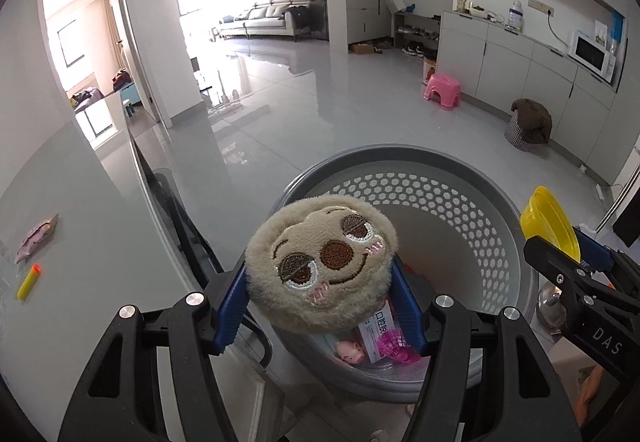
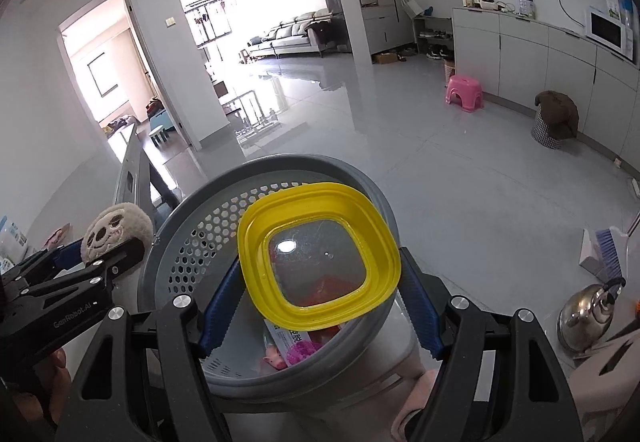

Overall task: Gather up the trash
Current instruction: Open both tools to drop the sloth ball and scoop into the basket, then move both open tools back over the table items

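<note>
Two loads hang over the round grey perforated plastic basket (image 1: 440,202) at once, and that is where I see the risk. My left gripper (image 1: 320,306) pinches a round beige plush toy with an embroidered face (image 1: 320,266) between its blue pads (image 1: 230,312), squeezing its soft sides; my right gripper (image 2: 320,306) clamps a square yellow plastic lid with a clear centre (image 2: 318,248) by its opposite edges. The lid is tilted and held only at its rim, so I judge it could twist out and strike the basket's lip, bouncing to the glossy grey floor (image 2: 460,182) instead of inside. The plush sits near the basket's near-left edge; released from there, it might catch the rim and tumble outside. With both tools close together, their black frames could also knock if I swing either inward. Already lying in the basket bottom are a small pink pig figure (image 1: 351,351), a white printed box (image 1: 374,334) and a pink mesh piece (image 1: 394,346). On the grey tabletop (image 1: 100,262) to my left remain a yellow foam dart with an orange tip (image 1: 29,282) and a crumpled pinkish wrapper (image 1: 37,238), apparently not yet collected. Both tools point forward and slightly downward, side by side, left one lower-left of the basket, right one over its middle.
</note>
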